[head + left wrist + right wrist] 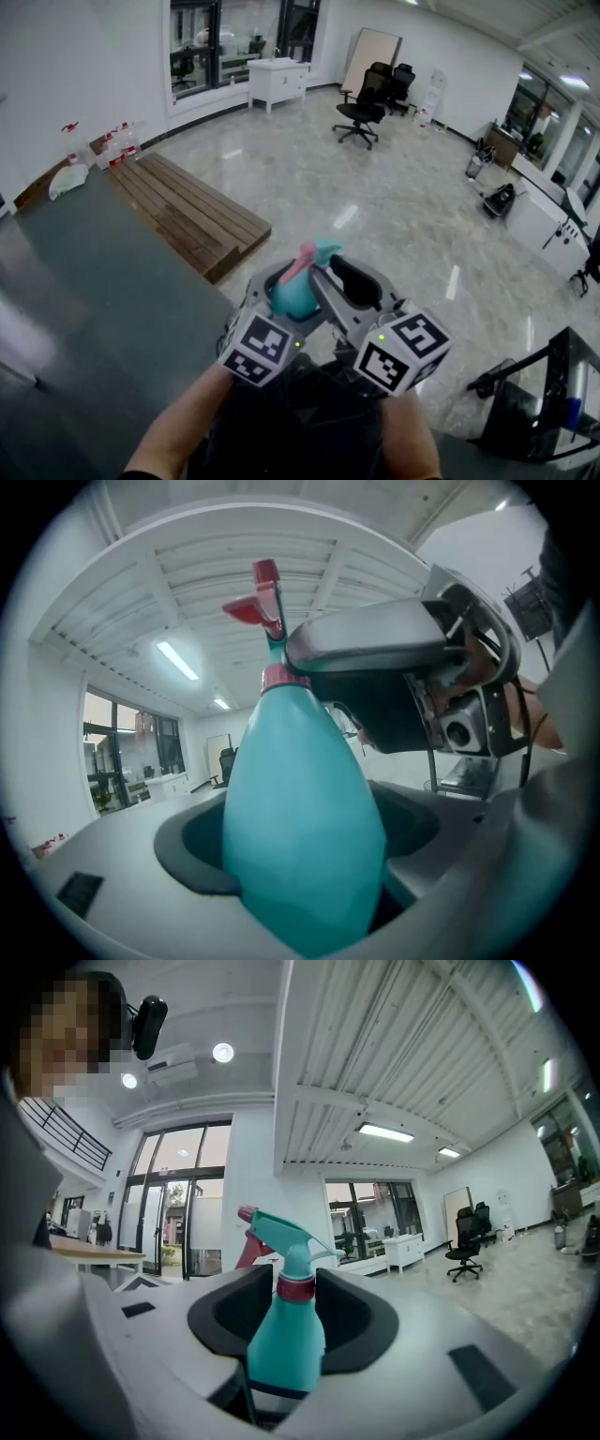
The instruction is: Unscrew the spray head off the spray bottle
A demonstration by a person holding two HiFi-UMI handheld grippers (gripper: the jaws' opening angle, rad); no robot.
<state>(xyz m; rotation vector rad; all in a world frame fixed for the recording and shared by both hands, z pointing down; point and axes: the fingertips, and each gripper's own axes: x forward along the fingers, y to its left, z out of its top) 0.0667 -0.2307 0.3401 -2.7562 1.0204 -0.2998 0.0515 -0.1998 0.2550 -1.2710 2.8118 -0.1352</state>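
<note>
Now the left gripper [302, 874] clamps the spray bottle [292, 296] by its body, in mid-air; the right gripper [295, 1290] pinches the collar [295, 1287] under the spray head [281, 1227]. Best practice: hold the body fixed and turn only the collar.

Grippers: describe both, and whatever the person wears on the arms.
The left gripper and right gripper are grey shells with curved black jaw pads. Each carries a white cube with black square markers and a small green light. The forearms are bare in view.
</note>
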